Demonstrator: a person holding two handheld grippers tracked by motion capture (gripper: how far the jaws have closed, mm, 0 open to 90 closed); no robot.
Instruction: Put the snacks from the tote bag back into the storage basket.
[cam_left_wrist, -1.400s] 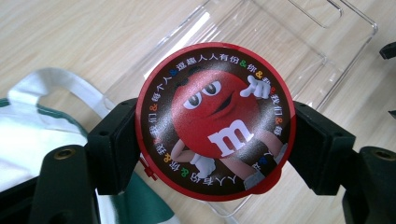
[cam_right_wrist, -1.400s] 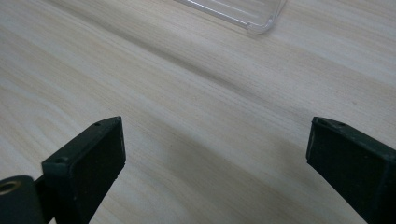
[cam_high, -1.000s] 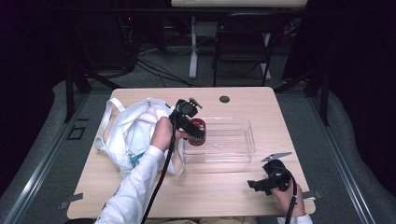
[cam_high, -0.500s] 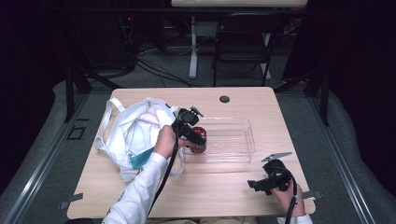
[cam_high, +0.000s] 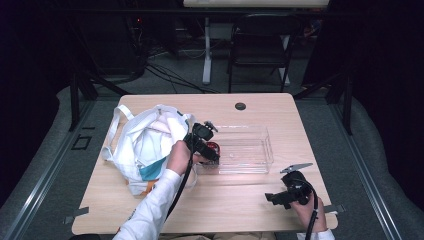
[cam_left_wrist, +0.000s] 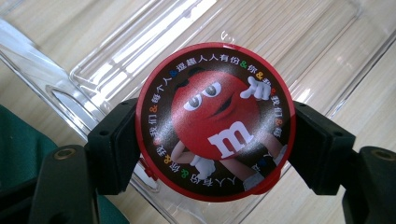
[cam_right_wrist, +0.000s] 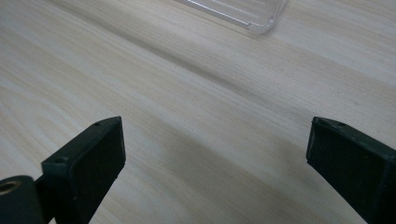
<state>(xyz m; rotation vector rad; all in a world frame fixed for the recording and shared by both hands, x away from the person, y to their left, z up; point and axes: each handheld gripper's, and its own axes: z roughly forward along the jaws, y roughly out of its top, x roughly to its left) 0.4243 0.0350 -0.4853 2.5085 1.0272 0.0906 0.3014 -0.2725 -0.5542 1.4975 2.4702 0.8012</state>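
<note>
At the left of the counter (cam_high: 240, 200) lies a white tote bag (cam_high: 145, 145), mouth open, with cloth and something teal inside; more may wait in there, though that is only a guess. Just beside it, the left tongs (cam_left_wrist: 215, 140) are clenched on a round red candy tin (cam_left_wrist: 215, 121) by its sides, held over the near left end of the clear plastic tray (cam_high: 250, 150). The tray looks otherwise bare, so the unpacking seems barely begun: the tin is not yet set down. Its wall is the one thing to clear. Well apart, near the right front edge, the right tongs (cam_right_wrist: 217, 158) hang released above bare wood, grasping nothing
</note>
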